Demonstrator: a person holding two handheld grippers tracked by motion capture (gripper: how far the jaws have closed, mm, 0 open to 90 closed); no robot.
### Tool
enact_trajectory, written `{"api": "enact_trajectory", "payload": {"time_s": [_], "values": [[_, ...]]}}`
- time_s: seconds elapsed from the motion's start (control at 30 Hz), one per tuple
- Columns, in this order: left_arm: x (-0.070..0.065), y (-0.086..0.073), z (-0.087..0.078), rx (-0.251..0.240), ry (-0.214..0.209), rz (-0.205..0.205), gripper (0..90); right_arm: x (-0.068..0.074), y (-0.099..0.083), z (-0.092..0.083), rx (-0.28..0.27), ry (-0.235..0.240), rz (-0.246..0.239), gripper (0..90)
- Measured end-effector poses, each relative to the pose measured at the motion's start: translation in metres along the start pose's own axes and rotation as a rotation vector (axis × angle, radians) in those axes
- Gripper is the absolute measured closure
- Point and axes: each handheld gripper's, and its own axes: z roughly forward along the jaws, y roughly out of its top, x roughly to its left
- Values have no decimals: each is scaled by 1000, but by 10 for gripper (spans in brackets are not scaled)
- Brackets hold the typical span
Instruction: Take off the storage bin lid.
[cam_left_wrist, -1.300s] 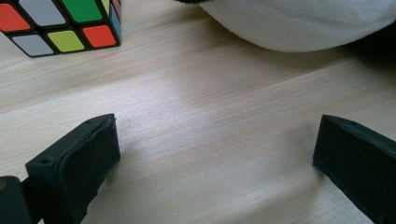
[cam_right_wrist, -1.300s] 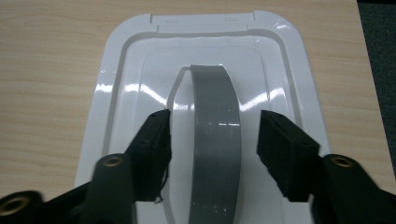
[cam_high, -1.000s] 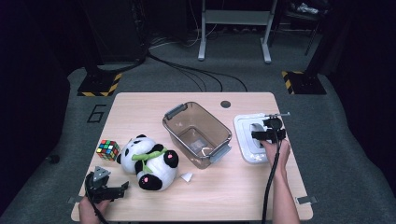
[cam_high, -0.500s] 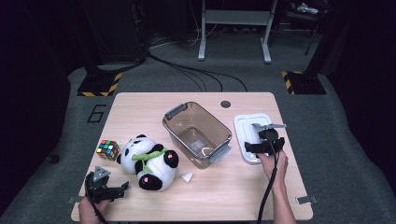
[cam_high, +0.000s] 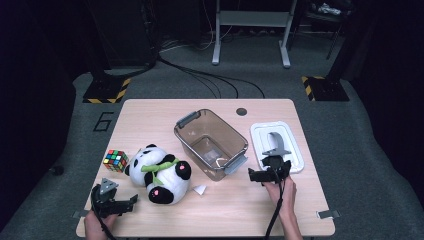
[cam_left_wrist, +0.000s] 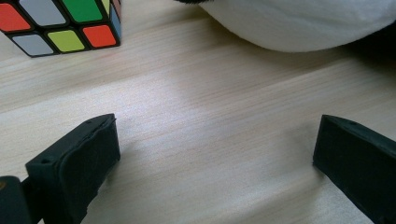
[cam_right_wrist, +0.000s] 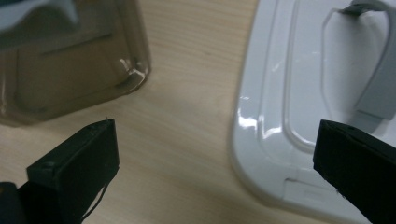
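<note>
- Right gripper (cam_right_wrist: 215, 154): jaws have just been opening, now spread wide, empty; glossy white lid (cam_right_wrist: 299, 116) by one jaw, clear tub (cam_right_wrist: 70, 60) beyond the other.
- Left gripper (cam_left_wrist: 215, 154): jaws released over woodgrain; cube (cam_left_wrist: 60, 21), plush panda (cam_left_wrist: 299, 23) ahead.

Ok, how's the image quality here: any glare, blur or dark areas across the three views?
High view: table evenly lit, the room around it very dark. Left gripper view: sharp wood grain, soft shadows beside the jaws. Right gripper view: soft focus, with bright glare spots on the white lid and the clear bin's corner.
</note>
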Motion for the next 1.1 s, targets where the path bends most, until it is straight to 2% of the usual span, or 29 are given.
{"api": "enact_trajectory", "payload": {"time_s": [0.23,0.27,0.4,0.47,0.57,0.63,0.77,0.87,0.97,1.1], "values": [[0,0,0,1,-3,3,4,21,-27,9,7,52,-34,0],[1,1,-1,10,-6,4,4,23,-30,11,5,43,-39,0],[1,1,-1,10,-6,6,4,29,-41,16,13,58,-52,0],[0,1,0,5,-5,-1,4,32,-44,18,11,44,-54,0],[0,1,1,-5,2,-7,3,33,-47,21,2,50,-83,0],[0,1,1,-9,3,-7,3,34,-48,20,-2,51,-82,0],[1,0,-3,22,-14,4,3,32,-52,21,-41,52,-87,0],[3,2,-6,35,-27,1,2,32,-52,21,-40,56,-86,0],[4,7,-15,18,-41,-14,2,31,-51,22,-39,58,-82,0],[6,16,-27,-10,-61,-9,2,31,-51,22,-39,57,-81,0]]}}
